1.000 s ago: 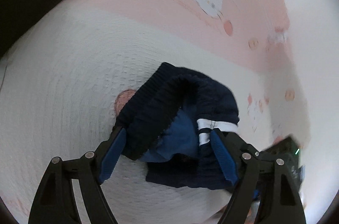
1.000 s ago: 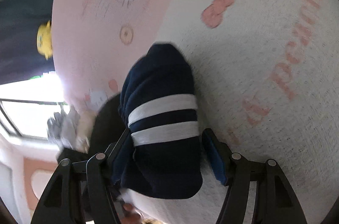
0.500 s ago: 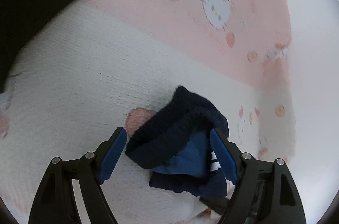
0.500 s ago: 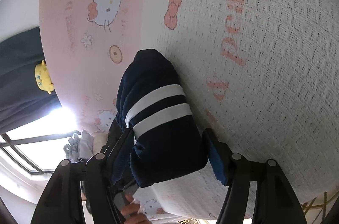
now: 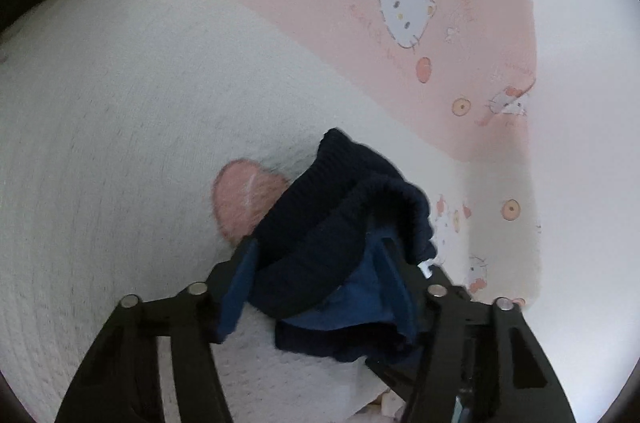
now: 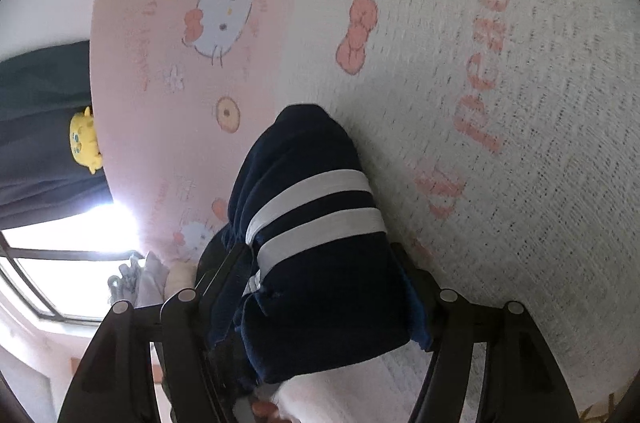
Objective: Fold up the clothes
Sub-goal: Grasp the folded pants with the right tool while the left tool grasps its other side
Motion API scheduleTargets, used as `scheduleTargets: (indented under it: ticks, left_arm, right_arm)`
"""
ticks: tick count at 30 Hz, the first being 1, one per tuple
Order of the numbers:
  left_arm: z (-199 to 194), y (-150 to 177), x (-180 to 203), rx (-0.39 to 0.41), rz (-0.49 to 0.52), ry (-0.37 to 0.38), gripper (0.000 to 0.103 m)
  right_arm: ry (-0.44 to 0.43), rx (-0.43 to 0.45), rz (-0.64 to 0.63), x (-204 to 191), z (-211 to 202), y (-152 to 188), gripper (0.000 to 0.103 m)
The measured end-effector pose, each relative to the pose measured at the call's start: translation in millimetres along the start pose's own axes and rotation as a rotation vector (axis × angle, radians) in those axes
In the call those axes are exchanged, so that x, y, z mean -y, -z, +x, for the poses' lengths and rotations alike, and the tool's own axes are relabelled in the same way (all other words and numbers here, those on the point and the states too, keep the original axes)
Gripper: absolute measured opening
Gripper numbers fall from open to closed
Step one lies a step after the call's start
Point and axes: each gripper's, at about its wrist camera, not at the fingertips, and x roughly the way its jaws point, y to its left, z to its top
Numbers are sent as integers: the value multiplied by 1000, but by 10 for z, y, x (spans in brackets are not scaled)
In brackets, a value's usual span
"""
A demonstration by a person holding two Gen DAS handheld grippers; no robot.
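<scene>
- The left gripper (image 5: 320, 275) is pointing down at a navy garment (image 5: 344, 247) lying bunched on a white and pink cartoon-print blanket (image 5: 120, 143); its jaws have just been closing, and the blue pads (image 5: 236, 287) are now pressing in on the ribbed waistband from both sides, so it is gripping the garment
- The waistband is rising up and away between the two fingers, with a lighter blue inner layer showing just behind it, close to the right-hand pad; a pink heart print (image 5: 244, 199) is sitting on the blanket just beside the garment's left edge
- The right gripper (image 6: 320, 287) is straddling the other end of the navy garment (image 6: 312, 263), where two white stripes (image 6: 316, 207) are crossing the cloth just ahead of the fingertips; the cloth is filling the gap from finger to finger, though I cannot tell whether the pads are pressing on it
- A dark cloth with a yellow figure (image 6: 84, 139) is lying well apart, off the blanket's far left edge in the right wrist view
</scene>
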Motion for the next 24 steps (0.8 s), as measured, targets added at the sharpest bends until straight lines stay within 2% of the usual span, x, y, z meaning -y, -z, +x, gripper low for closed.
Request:
scheduleTargets:
  ticks: [4,7,12,14,17,21,24]
  left_arm:
    - [16,4,-21,-20,-22,24,55]
    - [3,13,45,-25,21,-4,56]
    - [58,34,161,-5,89,-56,54]
    - [48,57,170,9,97,-58,53]
    - [62,56,203,4,109,-37,49]
    - [4,55,253,23,100,19,49]
    - [-53,67,309,33,111,62,49]
  right_arm:
    - [1,26,22,30,11,-18,64]
    - [30,20,-2,18,44,-27,55]
    - [52,6,-49,-27,71,-51,49]
    - [46,-4,-69,-52,83,-74,44]
    - [10,-12,-120,-151,64,-84,39]
    - [8,5,-240,-383,-11,-49,39]
    - [-1,20,-275,-480,-93,-46,39]
